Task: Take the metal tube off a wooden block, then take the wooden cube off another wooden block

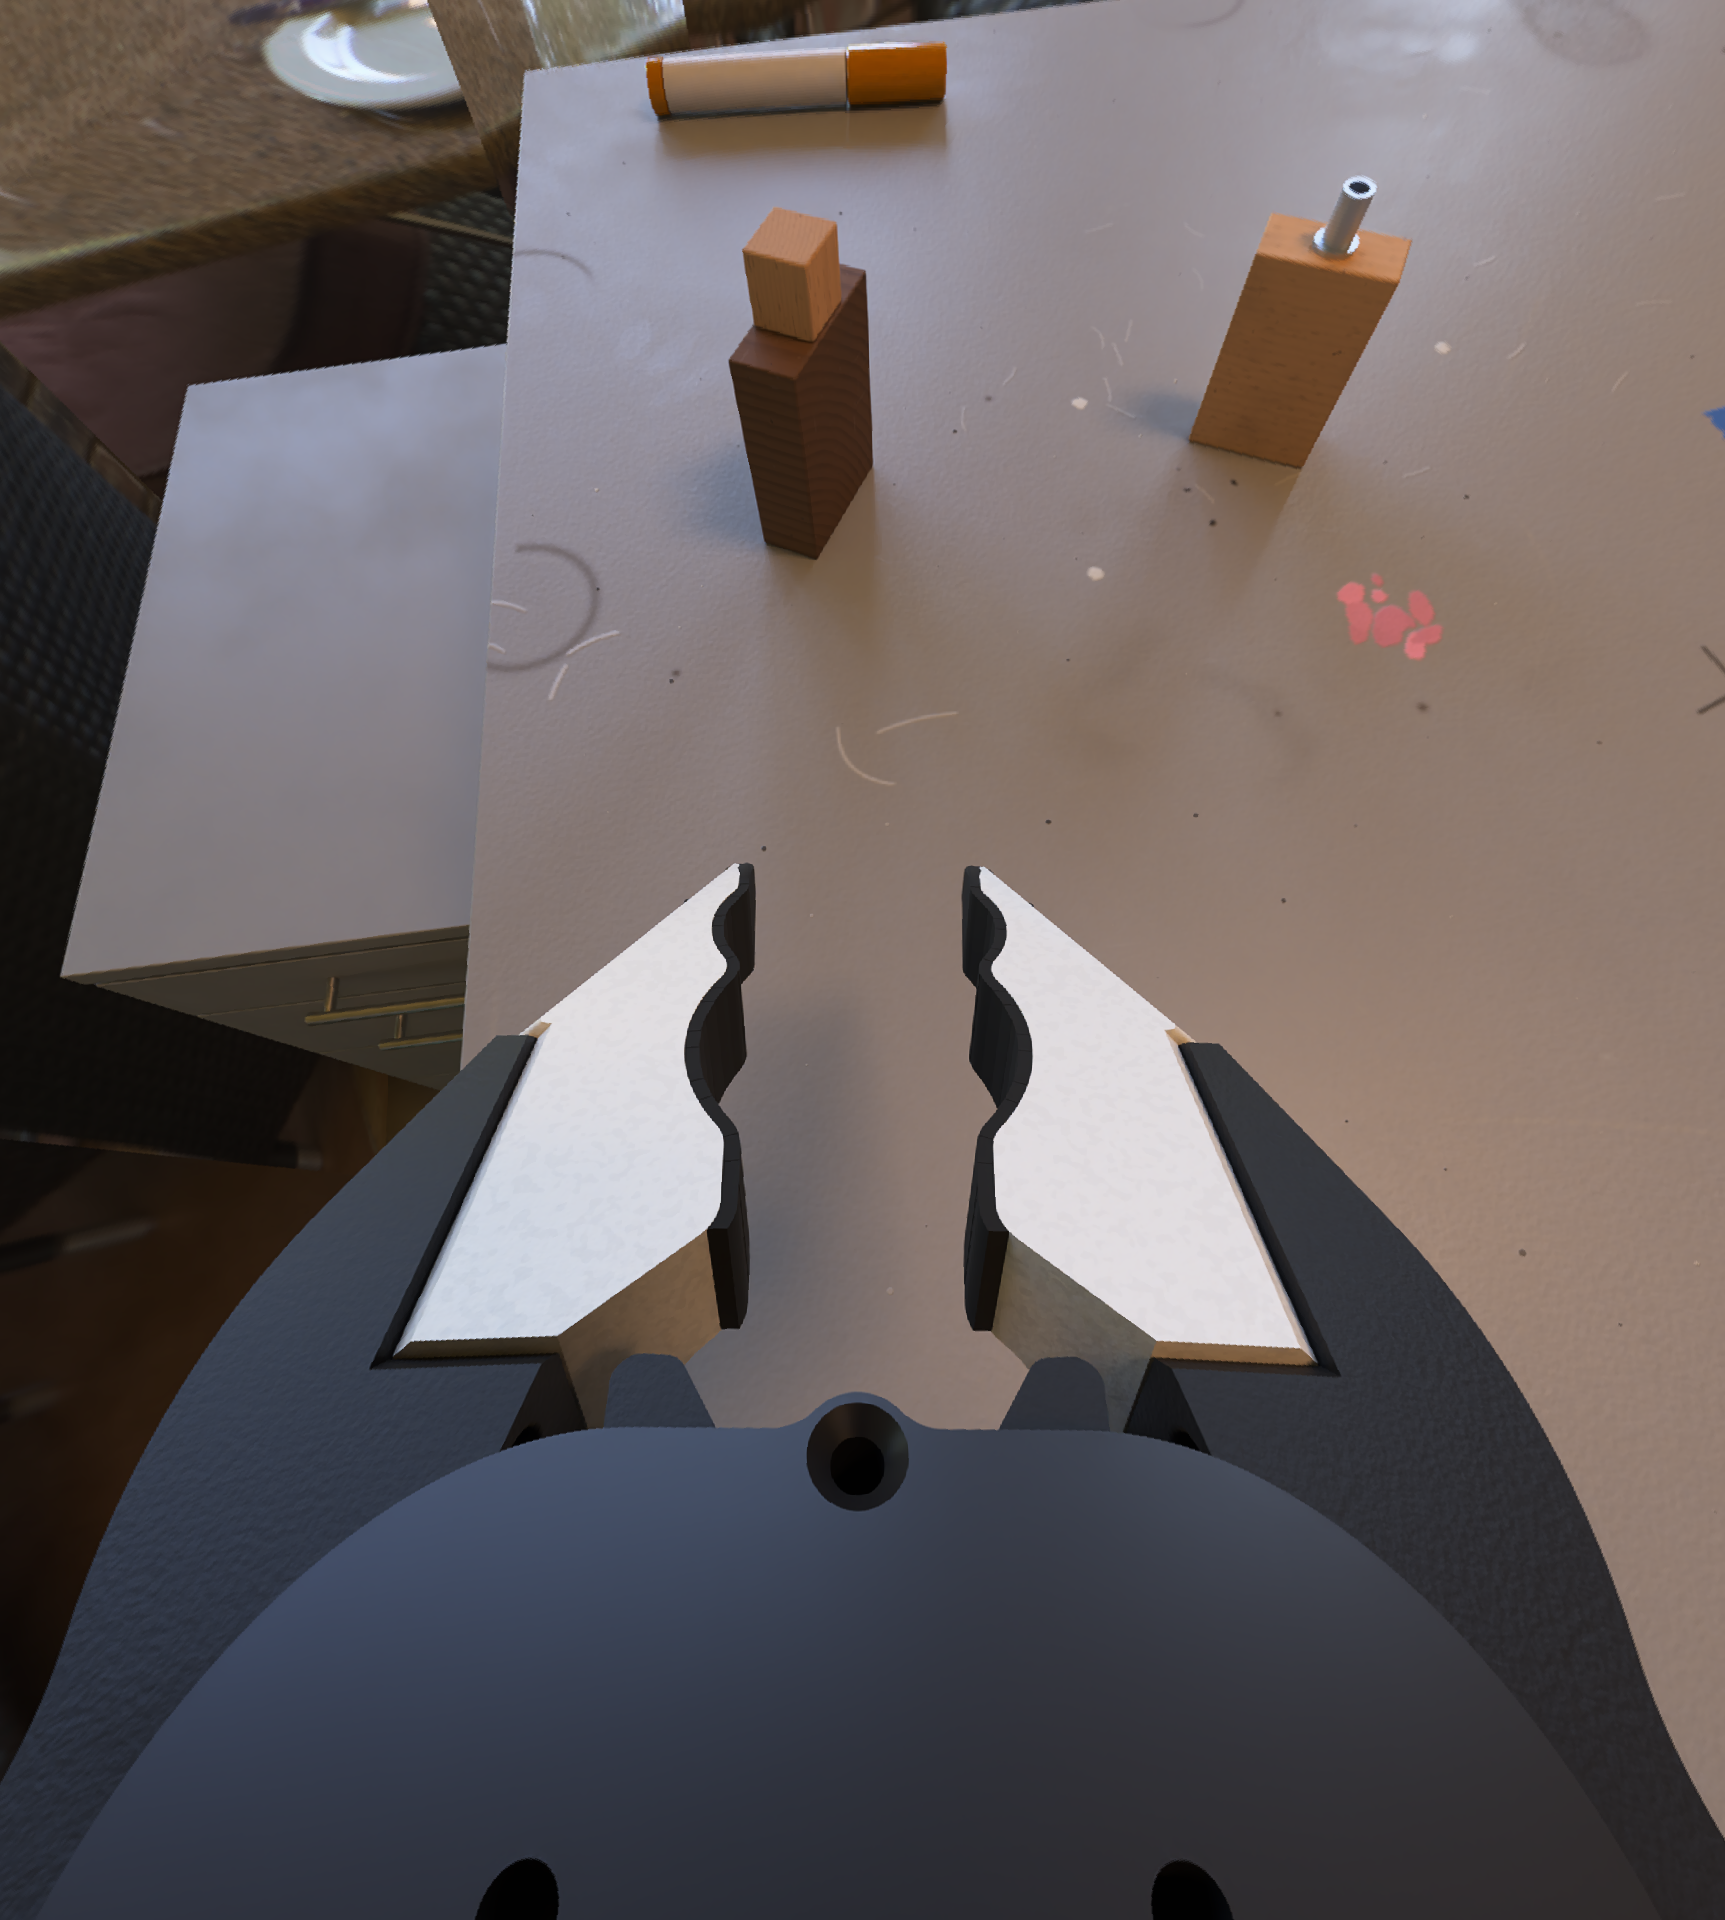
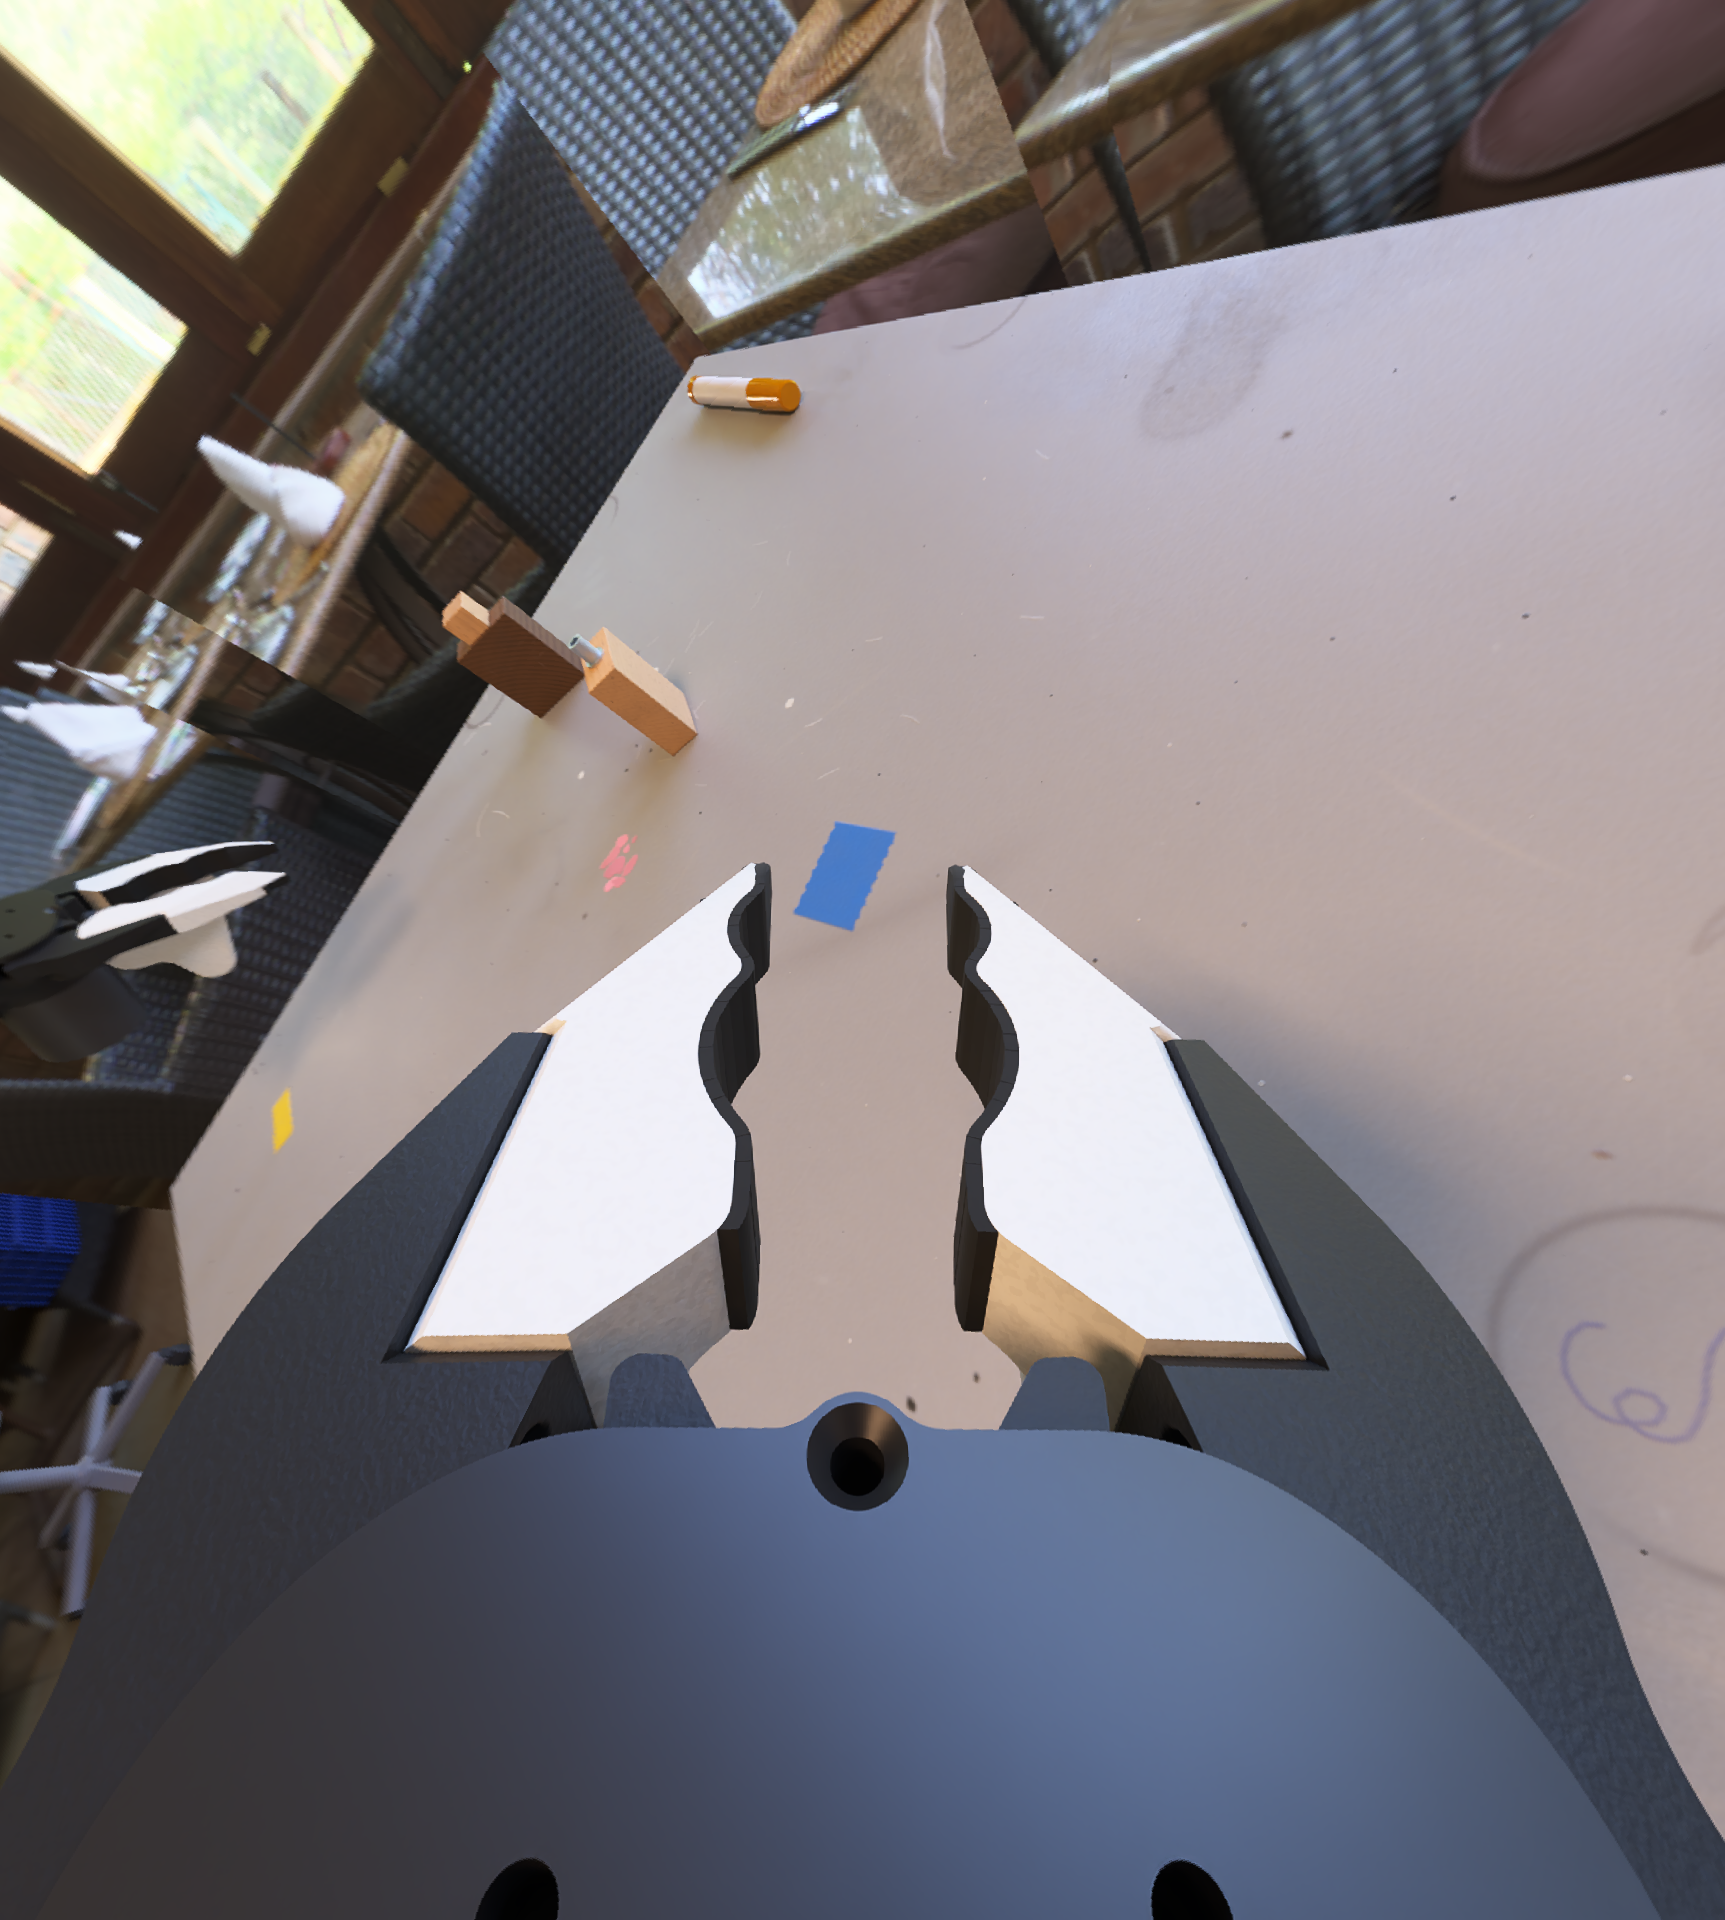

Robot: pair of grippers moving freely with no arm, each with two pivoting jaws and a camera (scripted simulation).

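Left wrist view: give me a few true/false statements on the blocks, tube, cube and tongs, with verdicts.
1. The metal tube stands upright on top of the light wooden block. True.
2. The wooden cube lies flat on the table. False: it sits on the dark wooden block.
3. The left tongs are shut on the tube. False: they are open and empty, well short of both blocks.
4. An orange-and-white marker lies near the table's far edge. True.
5. The two blocks touch. False: bare table separates them.
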